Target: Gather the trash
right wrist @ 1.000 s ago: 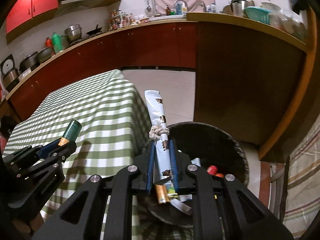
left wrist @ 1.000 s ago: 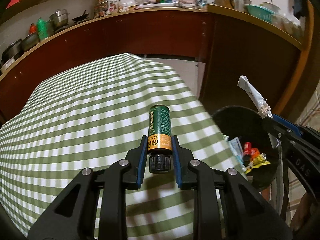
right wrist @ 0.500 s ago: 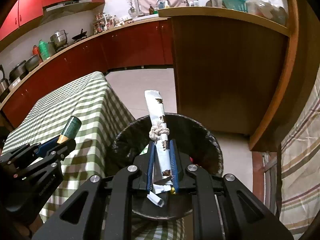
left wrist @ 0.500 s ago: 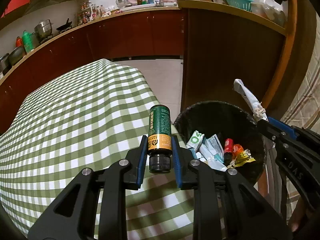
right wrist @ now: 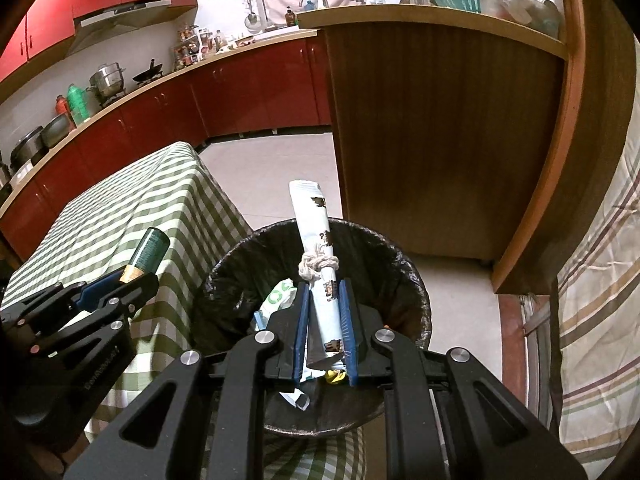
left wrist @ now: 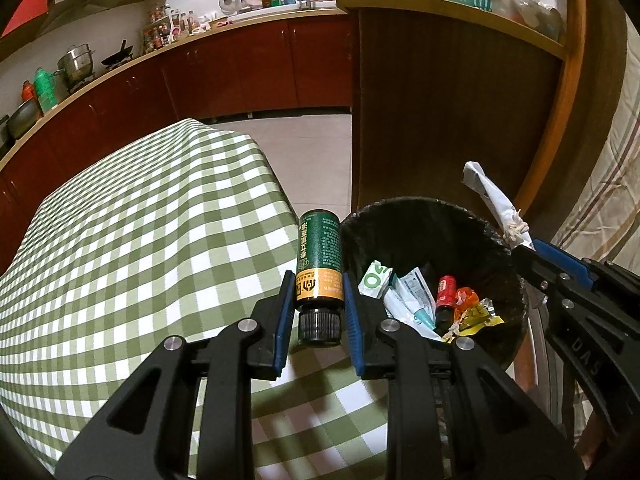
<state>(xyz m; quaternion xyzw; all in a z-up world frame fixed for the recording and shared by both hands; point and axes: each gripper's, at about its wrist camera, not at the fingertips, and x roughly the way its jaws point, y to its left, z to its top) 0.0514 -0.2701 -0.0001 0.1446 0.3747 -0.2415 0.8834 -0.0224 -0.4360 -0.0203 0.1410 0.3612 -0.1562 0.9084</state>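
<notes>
Right wrist view: my right claw (right wrist: 323,328) clamps a string-tied paper roll (right wrist: 316,256) directly over the black bin (right wrist: 400,268), ready to drop. Left claw (left wrist: 318,300) grips a green bottle (left wrist: 319,256) beside the rim, above the checked tablecloth (left wrist: 140,240).

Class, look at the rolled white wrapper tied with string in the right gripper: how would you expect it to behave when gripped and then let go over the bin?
The rolled white wrapper probably feels light and fairly stiff: it stands straight past the fingers without drooping. The knotted string should keep it rolled. Released, it would likely drop into the bin below.
</notes>
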